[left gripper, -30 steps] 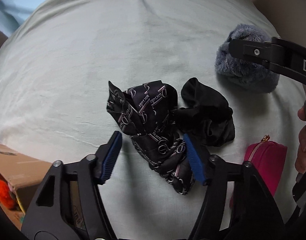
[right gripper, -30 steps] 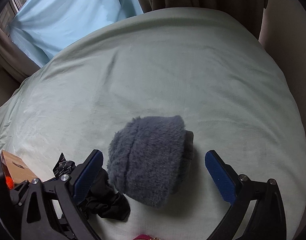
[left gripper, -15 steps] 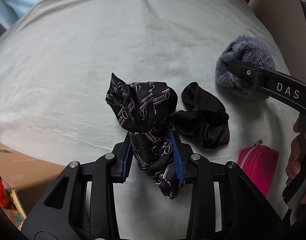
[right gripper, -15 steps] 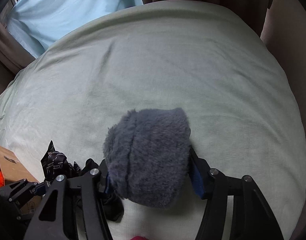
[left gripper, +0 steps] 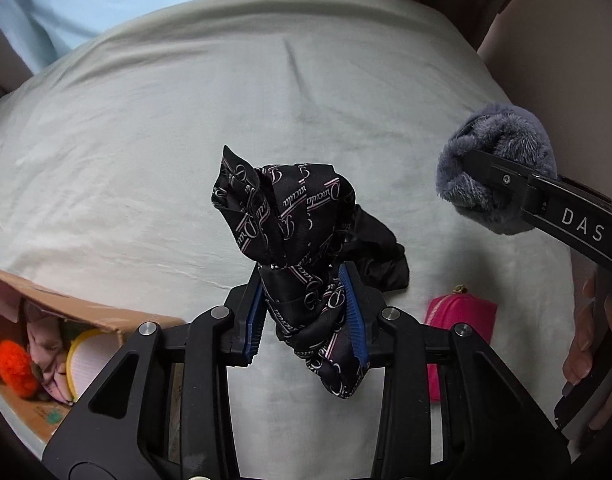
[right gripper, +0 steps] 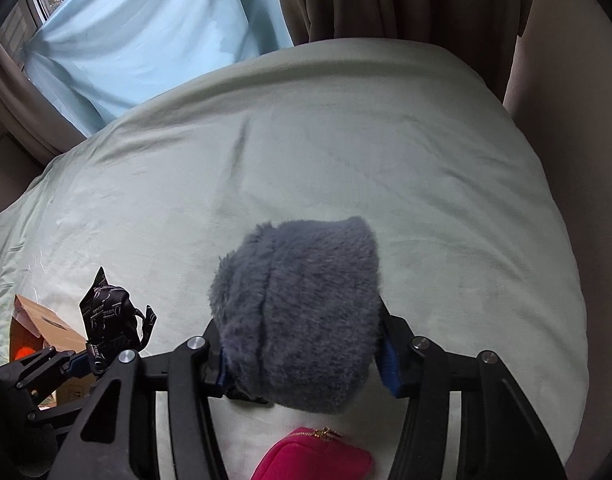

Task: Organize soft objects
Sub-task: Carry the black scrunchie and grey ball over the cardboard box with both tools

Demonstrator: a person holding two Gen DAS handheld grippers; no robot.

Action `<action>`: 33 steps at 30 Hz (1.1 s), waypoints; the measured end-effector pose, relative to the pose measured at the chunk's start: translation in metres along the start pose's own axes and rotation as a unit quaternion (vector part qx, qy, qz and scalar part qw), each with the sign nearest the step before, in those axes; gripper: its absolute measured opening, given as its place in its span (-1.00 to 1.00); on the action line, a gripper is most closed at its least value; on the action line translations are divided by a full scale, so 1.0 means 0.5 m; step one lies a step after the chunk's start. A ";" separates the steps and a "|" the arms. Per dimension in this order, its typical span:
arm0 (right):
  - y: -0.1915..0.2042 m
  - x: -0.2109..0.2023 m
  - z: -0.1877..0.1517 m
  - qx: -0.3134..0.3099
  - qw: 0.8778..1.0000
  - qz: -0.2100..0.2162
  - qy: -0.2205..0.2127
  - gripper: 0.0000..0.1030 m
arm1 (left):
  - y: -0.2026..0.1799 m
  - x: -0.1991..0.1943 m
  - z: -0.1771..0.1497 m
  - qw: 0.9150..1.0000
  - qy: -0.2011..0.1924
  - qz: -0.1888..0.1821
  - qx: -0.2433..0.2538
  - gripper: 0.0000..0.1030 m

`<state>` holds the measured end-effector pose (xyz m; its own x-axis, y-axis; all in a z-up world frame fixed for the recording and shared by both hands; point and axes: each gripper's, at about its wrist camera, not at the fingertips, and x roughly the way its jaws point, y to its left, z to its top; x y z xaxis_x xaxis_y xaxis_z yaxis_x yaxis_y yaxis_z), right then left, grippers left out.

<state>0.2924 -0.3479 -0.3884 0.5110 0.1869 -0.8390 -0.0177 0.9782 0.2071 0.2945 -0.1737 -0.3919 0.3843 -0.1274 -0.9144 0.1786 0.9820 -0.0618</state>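
My left gripper (left gripper: pixel 304 312) is shut on a black scarf with pale lettering (left gripper: pixel 290 216) and holds it above the pale green bed (left gripper: pixel 146 140). My right gripper (right gripper: pixel 304 356) is shut on a fluffy grey hat (right gripper: pixel 298 312), lifted off the bed; the hat also shows in the left wrist view (left gripper: pixel 494 148). A plain black cloth (left gripper: pixel 380 248) lies on the bed behind the scarf. The scarf shows in the right wrist view (right gripper: pixel 106 312) at lower left.
A pink zip pouch (left gripper: pixel 458 324) lies on the bed at right, also low in the right wrist view (right gripper: pixel 314 456). An open cardboard box (left gripper: pixel 66 316) with soft items, one orange, stands at lower left. Curtains hang beyond the bed.
Both grippers closed, the left on the scarf and the right on the grey hat, and both lifted their items off the bed. The black cloth stayed on the bed.
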 end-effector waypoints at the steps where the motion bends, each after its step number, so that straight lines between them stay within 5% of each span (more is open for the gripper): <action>1: 0.002 -0.022 0.003 0.000 1.000 0.002 -0.005 -0.01 | -0.002 -0.020 -0.001 1.000 -0.005 -0.001 0.000 -0.38; 18: 0.126 -0.398 -0.003 -0.010 0.996 0.007 -0.084 -0.01 | 0.003 -0.415 -0.035 0.994 -0.104 -0.031 -0.010 -0.38; 25: 0.222 -0.482 -0.043 -0.010 0.996 0.007 -0.091 -0.01 | 0.086 -0.529 -0.065 0.992 -0.117 -0.037 -0.017 -0.38; 33: 0.380 -0.507 -0.081 -0.005 0.996 0.013 -0.091 -0.01 | 0.274 -0.582 -0.106 0.994 -0.099 -0.027 -0.038 -0.38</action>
<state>0.1248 -0.2056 -0.1566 0.6571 0.1935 -0.7285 -0.0406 0.9742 0.2221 0.1590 0.0051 -0.1554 0.5488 -0.1984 -0.8121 0.1385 0.9796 -0.1458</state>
